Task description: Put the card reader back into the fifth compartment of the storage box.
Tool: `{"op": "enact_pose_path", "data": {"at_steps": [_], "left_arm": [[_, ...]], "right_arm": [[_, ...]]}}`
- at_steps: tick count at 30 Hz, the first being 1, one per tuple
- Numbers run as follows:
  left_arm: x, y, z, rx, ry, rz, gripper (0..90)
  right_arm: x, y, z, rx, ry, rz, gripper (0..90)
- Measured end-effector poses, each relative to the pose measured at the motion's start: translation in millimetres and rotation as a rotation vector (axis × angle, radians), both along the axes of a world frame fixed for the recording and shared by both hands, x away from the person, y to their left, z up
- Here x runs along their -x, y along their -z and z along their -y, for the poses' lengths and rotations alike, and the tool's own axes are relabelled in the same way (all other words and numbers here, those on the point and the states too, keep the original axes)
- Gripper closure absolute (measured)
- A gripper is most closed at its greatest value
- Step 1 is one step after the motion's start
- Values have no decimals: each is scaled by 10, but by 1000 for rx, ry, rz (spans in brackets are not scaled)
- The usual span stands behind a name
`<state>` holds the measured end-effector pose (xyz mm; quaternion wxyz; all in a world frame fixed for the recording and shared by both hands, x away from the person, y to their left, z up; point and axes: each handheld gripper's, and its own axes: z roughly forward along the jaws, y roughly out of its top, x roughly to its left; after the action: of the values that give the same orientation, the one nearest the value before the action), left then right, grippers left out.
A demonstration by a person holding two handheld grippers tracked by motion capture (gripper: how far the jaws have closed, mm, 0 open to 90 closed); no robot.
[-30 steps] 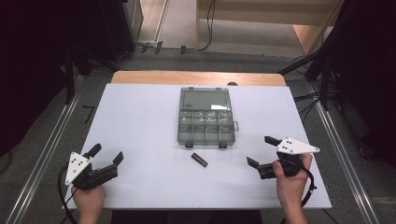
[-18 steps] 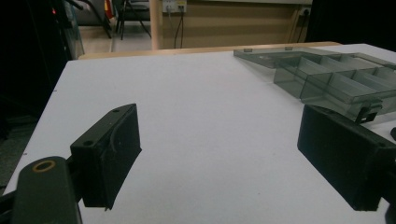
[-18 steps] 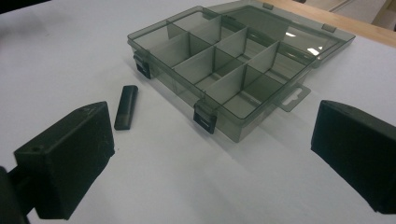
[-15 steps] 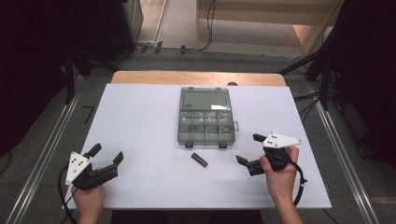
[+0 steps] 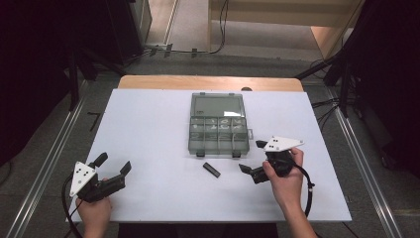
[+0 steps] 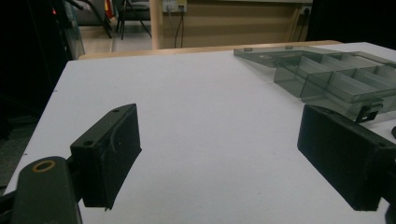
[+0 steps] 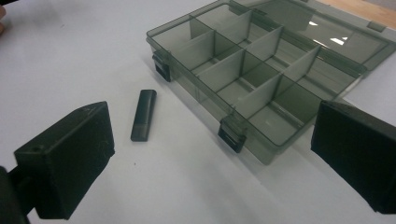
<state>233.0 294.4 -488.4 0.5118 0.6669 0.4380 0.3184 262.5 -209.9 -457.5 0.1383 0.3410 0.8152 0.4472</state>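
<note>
Lying flat: small black bar (image 5: 212, 170) (near organizer box (image 5: 218, 130)); both grippers' jaws apart, empty.

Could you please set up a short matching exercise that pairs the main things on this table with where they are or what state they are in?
Things:
1. compartment box
2. small black stick
3. left gripper
4. right gripper

Places or states:
A. open, near the table's front left corner
B. lying flat on the table just in front of the box's latches
C. lid folded back, at the middle of the table
D. open, jaws towards the stick, right of it

Pairs: 1-C, 2-B, 3-A, 4-D
</note>
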Motion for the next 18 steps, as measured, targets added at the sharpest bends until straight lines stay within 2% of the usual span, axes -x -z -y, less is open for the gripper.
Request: {"op": "enact_pose_path", "data": {"at_steps": [18], "left_arm": [[-3,0,3,-4,-1,-1,136]], "right_arm": [[-144,-2,-413,58,-67,-33,0]]}}
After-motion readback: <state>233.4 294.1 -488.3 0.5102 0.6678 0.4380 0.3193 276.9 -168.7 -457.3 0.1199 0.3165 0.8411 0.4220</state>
